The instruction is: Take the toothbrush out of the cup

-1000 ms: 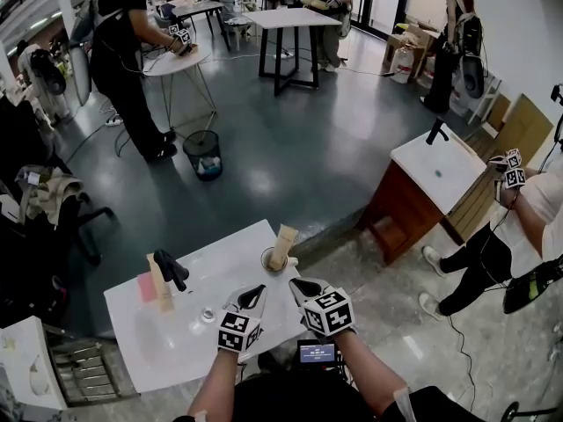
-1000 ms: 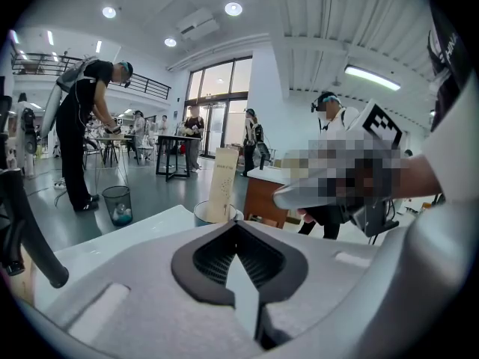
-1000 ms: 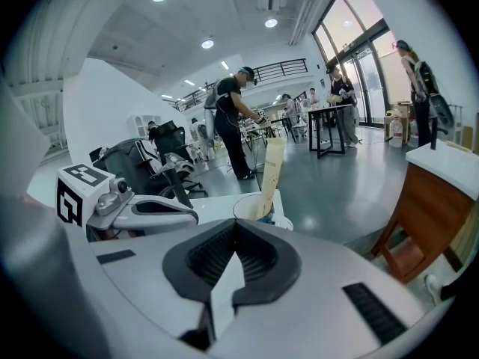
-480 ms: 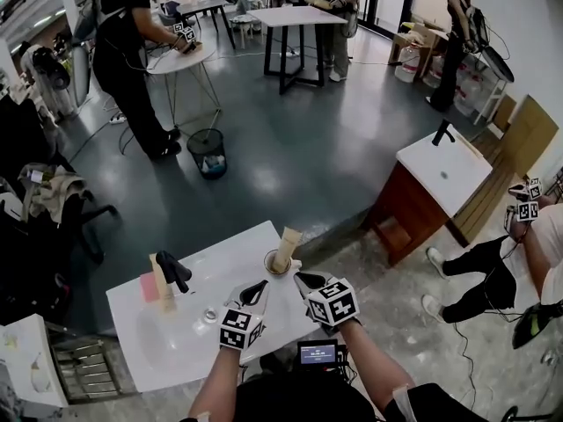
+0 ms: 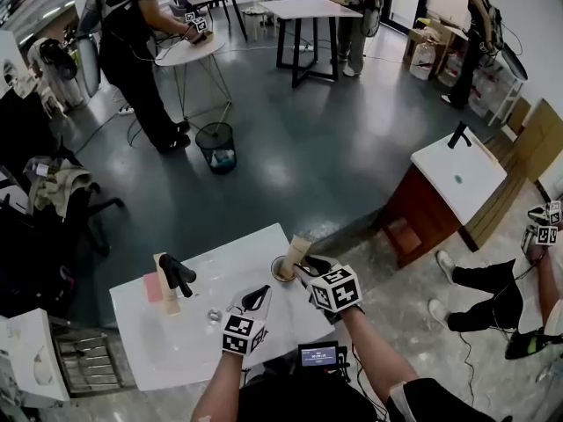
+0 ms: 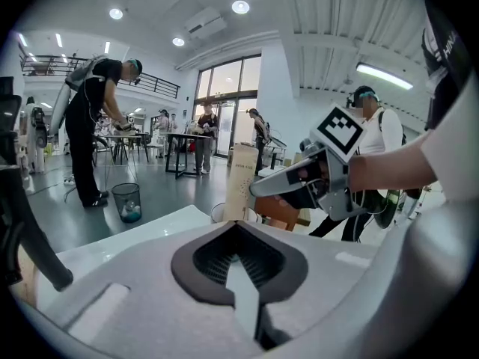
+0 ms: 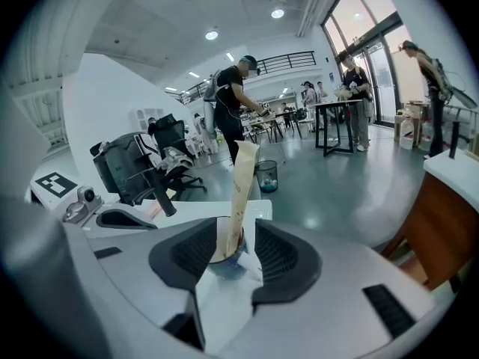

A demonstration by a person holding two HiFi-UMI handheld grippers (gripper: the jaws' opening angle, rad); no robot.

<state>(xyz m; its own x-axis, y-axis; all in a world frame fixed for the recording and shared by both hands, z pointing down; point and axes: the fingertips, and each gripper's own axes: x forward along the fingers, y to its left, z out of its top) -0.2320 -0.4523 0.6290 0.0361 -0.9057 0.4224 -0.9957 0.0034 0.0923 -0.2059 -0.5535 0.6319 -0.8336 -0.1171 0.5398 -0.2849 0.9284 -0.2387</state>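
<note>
From my seat the white sink counter [image 5: 233,266] fills the lower middle of the head view. My right gripper [image 5: 308,268] sits at its 2 o'clock corner. Its jaws have just been opening and now stand wide apart, with the toothbrush between them; I see a gap beside the right pad, so nothing is clamped. My left gripper [image 5: 256,297] hovers over the counter's near edge at 6 o'clock, jaws together and empty. The black faucet [image 5: 176,272] stands at 10 o'clock from that left gripper. The toothbrush [image 5: 296,253], in a tall tan carton, is in the cup and leans toward 1 o'clock in the head view. The cup [image 5: 281,272] rests on the counter at 1 o'clock from the left gripper, just in front of the right gripper's tips.
</note>
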